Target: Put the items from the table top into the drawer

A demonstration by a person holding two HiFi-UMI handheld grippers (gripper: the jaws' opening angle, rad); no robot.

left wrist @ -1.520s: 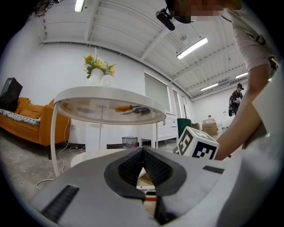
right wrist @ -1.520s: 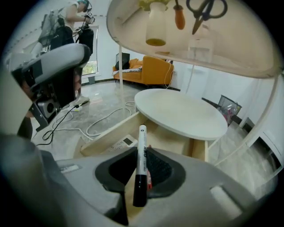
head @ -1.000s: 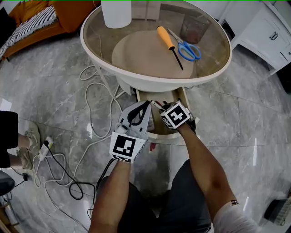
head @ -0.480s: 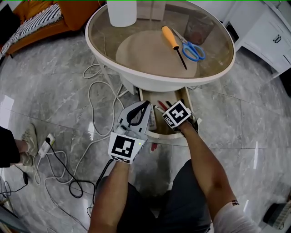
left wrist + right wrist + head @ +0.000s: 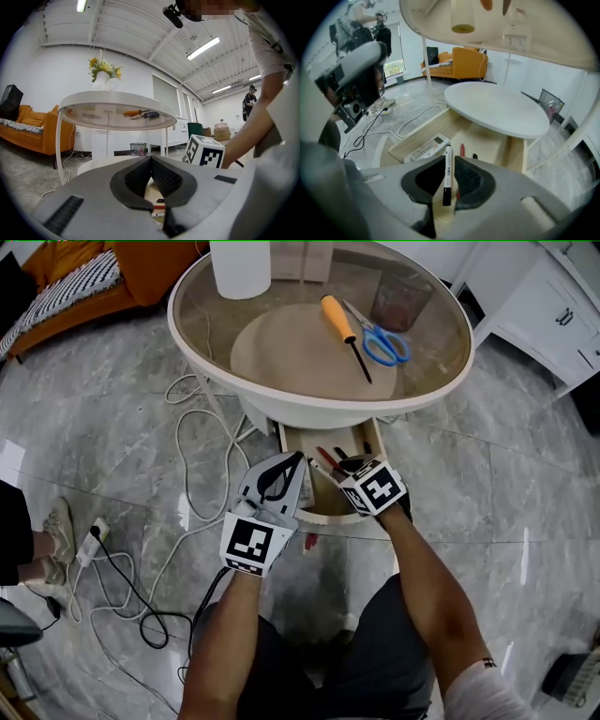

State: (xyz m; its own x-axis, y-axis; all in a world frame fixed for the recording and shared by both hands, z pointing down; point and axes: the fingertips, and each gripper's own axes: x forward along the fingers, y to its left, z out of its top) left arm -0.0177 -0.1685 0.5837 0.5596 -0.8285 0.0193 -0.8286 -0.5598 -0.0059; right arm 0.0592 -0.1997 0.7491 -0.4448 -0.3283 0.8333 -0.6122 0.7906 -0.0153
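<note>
On the round glass table lie an orange-handled screwdriver and blue scissors. Below its near edge a wooden drawer stands pulled out. My right gripper points steeply down over the drawer, shut on a white marker with a black cap that lies along the jaws. A white remote and a red pen lie in the drawer. My left gripper is level beside the drawer's left wall; in the left gripper view this gripper is shut, with nothing seen between its pads.
A white cylinder and a glass cup stand at the table's far side. Cables and a power strip lie on the marble floor at left. An orange sofa is far left, a white cabinet far right.
The right gripper has drawn slightly back toward me and to the right, still over the drawer with the marker. The left gripper has stayed put.
</note>
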